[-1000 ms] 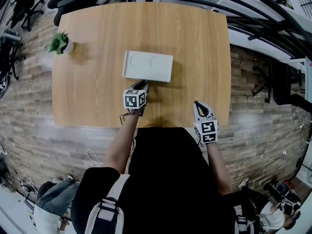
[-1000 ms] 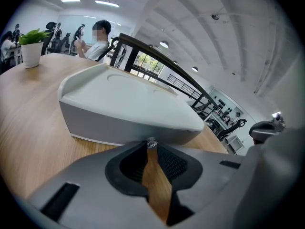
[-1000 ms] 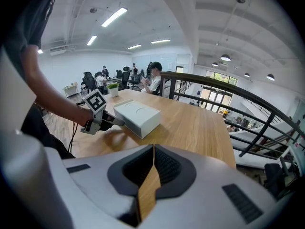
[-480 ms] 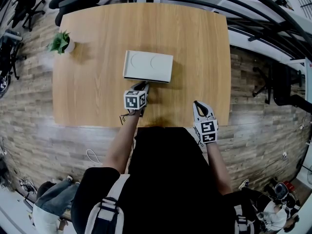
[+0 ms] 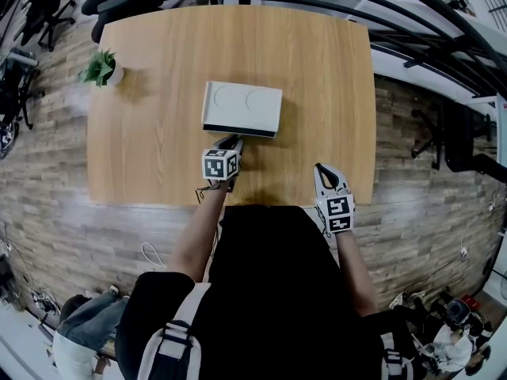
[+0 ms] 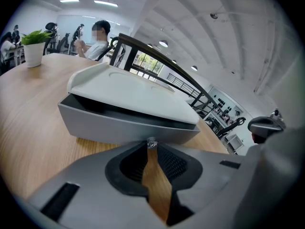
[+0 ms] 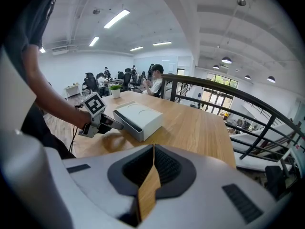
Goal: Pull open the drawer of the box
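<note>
A flat white box [image 5: 242, 105] lies mid-table on the wooden table [image 5: 317, 77]. Its grey drawer [image 6: 119, 125] faces me and stands out a little, with a dark gap under the lid [image 6: 128, 92]. My left gripper [image 5: 234, 141] reaches the drawer front; in the left gripper view, the left gripper [image 6: 151, 148] is shut on the small metal knob [image 6: 151, 142]. My right gripper [image 5: 327, 170] hovers over the table's near right edge, apart from the box, shut with nothing in it. The right gripper view shows the box [image 7: 140, 118] and the left gripper [image 7: 112, 123] at the box's front.
A small potted plant [image 5: 99, 68] stands at the far left corner of the table. A dark railing [image 5: 412, 38] runs along the right side. A person [image 6: 97, 37] sits beyond the table's far end, with office chairs behind.
The left gripper has drawn slightly toward me and the drawer has slid out a little, showing a dark gap at the box's front. The right gripper has not moved.
</note>
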